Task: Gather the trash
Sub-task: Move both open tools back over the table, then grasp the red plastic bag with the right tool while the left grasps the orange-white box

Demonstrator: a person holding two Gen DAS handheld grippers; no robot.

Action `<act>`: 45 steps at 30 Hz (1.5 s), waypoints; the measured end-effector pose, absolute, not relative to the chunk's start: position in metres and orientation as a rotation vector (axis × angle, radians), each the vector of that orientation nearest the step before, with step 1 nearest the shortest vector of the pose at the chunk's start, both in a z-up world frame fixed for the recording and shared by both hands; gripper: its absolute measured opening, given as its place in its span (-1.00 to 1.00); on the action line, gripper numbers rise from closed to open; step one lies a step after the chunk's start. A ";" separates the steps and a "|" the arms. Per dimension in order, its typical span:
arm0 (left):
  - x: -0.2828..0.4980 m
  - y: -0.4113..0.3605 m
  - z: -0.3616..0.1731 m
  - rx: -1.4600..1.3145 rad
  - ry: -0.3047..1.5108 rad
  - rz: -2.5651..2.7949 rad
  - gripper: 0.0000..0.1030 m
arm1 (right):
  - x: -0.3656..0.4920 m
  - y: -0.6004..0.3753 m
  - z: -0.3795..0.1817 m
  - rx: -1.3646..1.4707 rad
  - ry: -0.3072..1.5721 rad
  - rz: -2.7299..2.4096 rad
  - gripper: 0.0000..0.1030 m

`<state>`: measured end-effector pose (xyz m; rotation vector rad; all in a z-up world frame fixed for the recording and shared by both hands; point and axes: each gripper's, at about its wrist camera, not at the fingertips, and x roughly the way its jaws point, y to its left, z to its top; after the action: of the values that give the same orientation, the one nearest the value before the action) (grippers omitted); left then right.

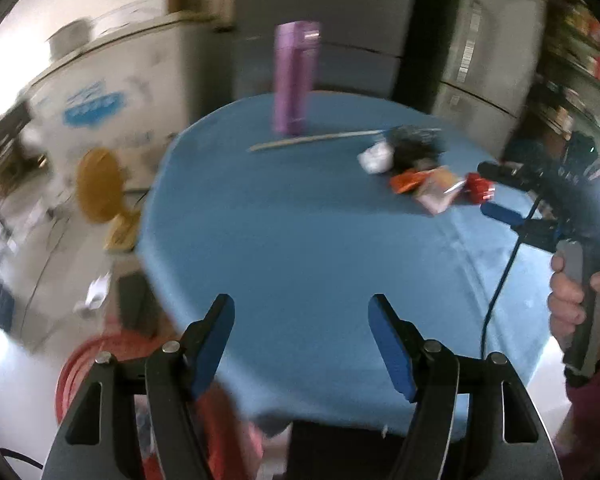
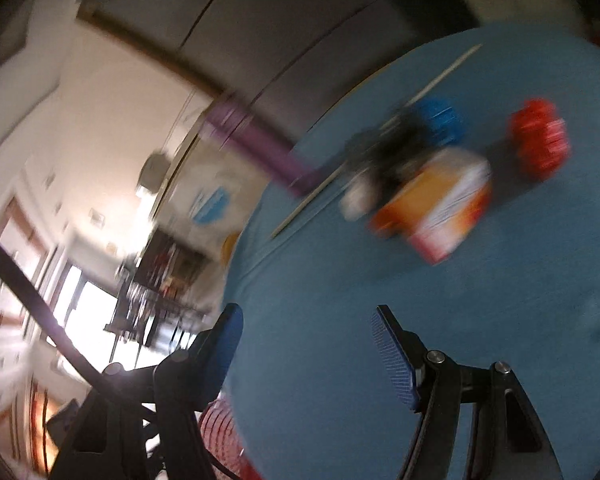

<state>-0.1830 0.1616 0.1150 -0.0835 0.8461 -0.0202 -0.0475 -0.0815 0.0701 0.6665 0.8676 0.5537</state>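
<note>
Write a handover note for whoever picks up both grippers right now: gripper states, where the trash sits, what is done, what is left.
Left gripper: open, nothing between the pads, over the near part of the blue table.
Right gripper: open, empty, aimed toward the trash.
Trash: a loose cluster on the far right of the table: orange and white wrapper, crumpled red piece, black crumpled piece, white scrap. A thin stick lies beside a standing purple bottle.
Done: nothing held; the cluster lies on the table.
Left: pick up each piece. A red basket stands below the table's near left edge; contents unclear.
</note>
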 end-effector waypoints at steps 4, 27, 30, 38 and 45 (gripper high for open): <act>-0.131 0.115 0.124 -0.004 0.815 -0.110 0.41 | -0.029 -0.150 0.063 0.729 0.825 0.411 0.38; 0.066 -0.031 0.057 0.125 0.942 -0.448 0.41 | 0.101 -0.215 0.009 0.636 0.977 0.199 -0.10; 0.067 -0.037 0.045 0.143 0.976 -0.473 0.10 | 0.101 -0.213 0.011 0.594 0.969 0.206 -0.13; 0.063 -0.036 0.031 0.050 1.001 -0.461 -0.09 | 0.084 -0.221 0.011 0.622 0.944 0.189 -0.14; 0.024 -0.031 0.048 0.099 0.956 -0.389 -0.09 | 0.051 -0.231 0.023 0.647 0.911 0.208 -0.14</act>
<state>0.0236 -0.0310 0.0480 0.0995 0.9560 -0.3886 0.0506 -0.2307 0.0228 0.6473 0.9114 0.2080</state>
